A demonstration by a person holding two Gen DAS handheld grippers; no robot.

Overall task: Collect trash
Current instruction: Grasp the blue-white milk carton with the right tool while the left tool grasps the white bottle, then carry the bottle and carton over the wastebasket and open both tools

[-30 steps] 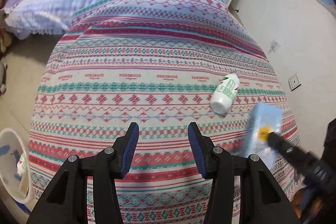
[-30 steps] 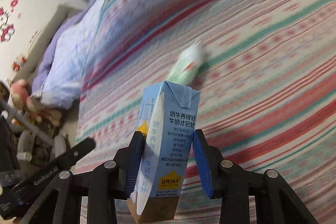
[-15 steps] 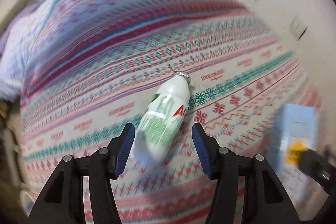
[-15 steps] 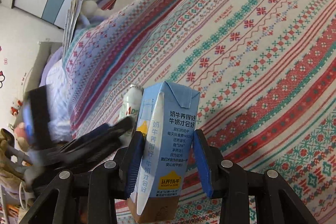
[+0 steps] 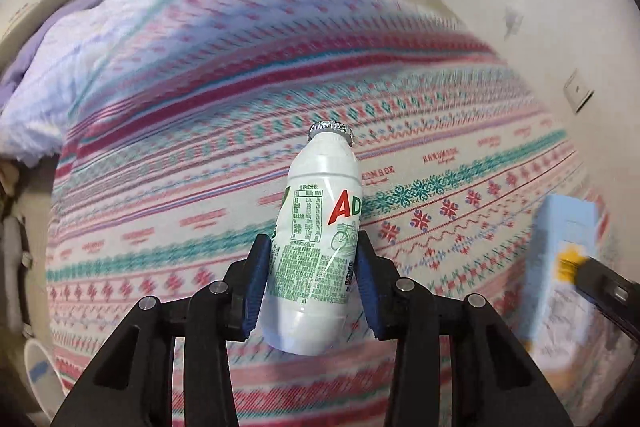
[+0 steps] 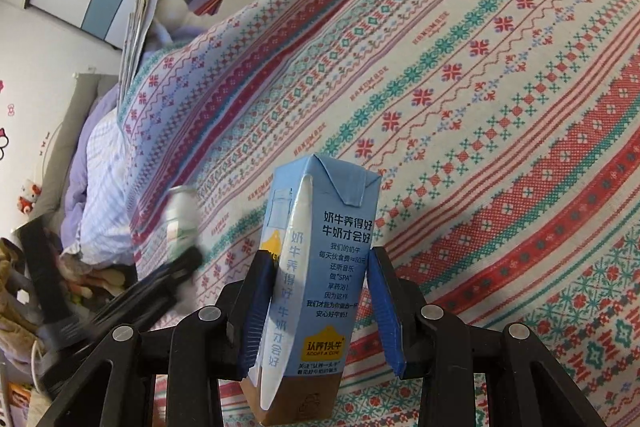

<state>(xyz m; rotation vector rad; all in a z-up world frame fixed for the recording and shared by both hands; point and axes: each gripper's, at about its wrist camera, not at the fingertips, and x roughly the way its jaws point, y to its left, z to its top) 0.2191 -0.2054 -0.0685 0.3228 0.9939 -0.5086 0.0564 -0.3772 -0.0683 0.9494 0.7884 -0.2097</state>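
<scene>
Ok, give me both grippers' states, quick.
Left gripper: shut on the bottle.
Right gripper: shut on the milk carton.

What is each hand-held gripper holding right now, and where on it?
Left hand-held gripper: the white drink bottle, clamped across its lower body. Right hand-held gripper: the blue milk carton, clamped on its side walls around mid-height.

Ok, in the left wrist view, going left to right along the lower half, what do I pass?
White bin rim at the far left edge → white drink bottle clamped in the left tool → light blue milk carton held by the right tool, at the far right.
</scene>
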